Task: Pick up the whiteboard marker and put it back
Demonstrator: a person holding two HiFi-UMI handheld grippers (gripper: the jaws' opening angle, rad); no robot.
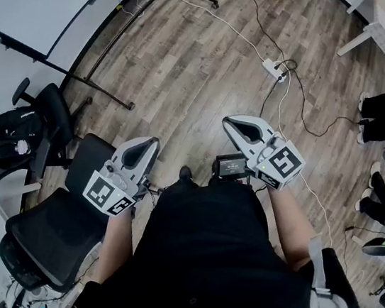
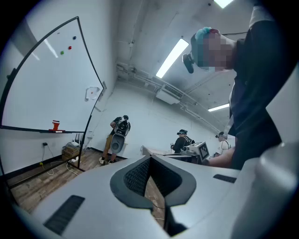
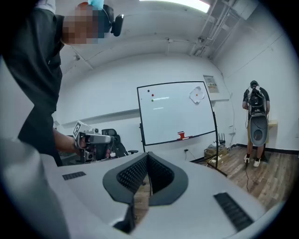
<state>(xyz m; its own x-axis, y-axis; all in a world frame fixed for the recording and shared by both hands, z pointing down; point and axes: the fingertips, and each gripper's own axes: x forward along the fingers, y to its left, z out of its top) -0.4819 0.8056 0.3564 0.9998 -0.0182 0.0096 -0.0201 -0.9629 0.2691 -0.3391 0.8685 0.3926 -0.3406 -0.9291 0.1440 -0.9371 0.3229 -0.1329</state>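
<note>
My left gripper (image 2: 150,158): shell is smooth matt light-grey plastic. Pads (image 2: 136,176) are black with a fine ribbed texture, rubbery look. My right gripper (image 3: 147,156) is the same: matt grey plastic shell, black ribbed pads. Floor (image 1: 193,56): wood-look planks, grey-brown grain, low sheen. Whiteboard (image 3: 177,112): smooth glossy white face, with a light streak reflecting off it in the left gripper view. Its thin black frame looks like painted metal. Office chair (image 1: 61,216): black matt woven-looking seat. My shirt (image 1: 212,260): black matt cloth. Power strip (image 1: 274,69): smooth white plastic.
</note>
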